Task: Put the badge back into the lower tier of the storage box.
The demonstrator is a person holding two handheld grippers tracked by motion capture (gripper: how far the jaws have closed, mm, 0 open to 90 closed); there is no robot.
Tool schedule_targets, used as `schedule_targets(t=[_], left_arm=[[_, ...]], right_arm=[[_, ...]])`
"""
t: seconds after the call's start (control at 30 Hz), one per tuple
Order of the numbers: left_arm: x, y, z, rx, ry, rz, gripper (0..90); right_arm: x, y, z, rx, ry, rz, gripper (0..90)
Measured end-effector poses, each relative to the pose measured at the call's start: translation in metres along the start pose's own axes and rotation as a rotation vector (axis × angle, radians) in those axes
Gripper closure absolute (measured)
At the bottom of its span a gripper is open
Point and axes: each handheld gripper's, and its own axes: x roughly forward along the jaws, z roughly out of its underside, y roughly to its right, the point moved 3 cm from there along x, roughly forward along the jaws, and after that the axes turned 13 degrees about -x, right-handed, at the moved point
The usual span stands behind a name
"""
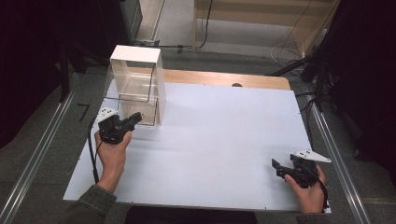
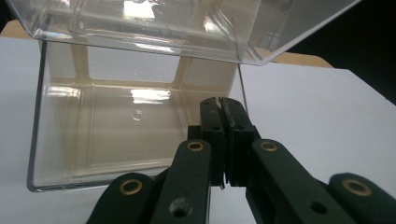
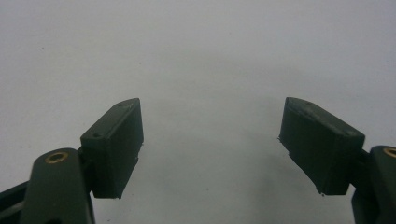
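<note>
My left claw (image 2: 219,105) is pressed together, empty, tip at the front of the clear plastic box with the white back panel (image 1: 137,86), far left on the white tabletop (image 1: 219,140). Box looks light, rigid, slick, crack-prone; best pinched on a thin wall edge. Right claw (image 3: 210,140) apart, idle, near right. Dark room, grey floor.

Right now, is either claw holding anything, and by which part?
The left claw is shut at the clear box's front wall edge, whether clamping it is unclear. The right claw is open, empty.
</note>
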Motion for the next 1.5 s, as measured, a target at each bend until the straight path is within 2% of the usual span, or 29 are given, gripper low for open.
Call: schedule_targets(t=[0.3, 1.3, 1.37, 1.5], left_arm=[[0.005, -0.006, -0.001, -0.002, 0.004, -0.024, 89.7], [0.019, -0.015, -0.001, -0.001, 0.021, -0.066, 89.4], [0.019, -0.015, -0.001, -0.004, 0.023, -0.06, 87.9], [0.018, -0.014, -0.001, -0.006, 0.026, -0.054, 75.6]], right_arm=[[0.0, 0.0, 0.0, -0.002, -0.001, -0.002, 20.1], [0.0, 0.0, 0.0, -0.002, -0.002, -0.002, 20.1], [0.0, 0.0, 0.0, -0.002, -0.001, -0.001, 20.1], [0.0, 0.0, 0.0, -0.003, -0.001, -0.001, 20.1]])
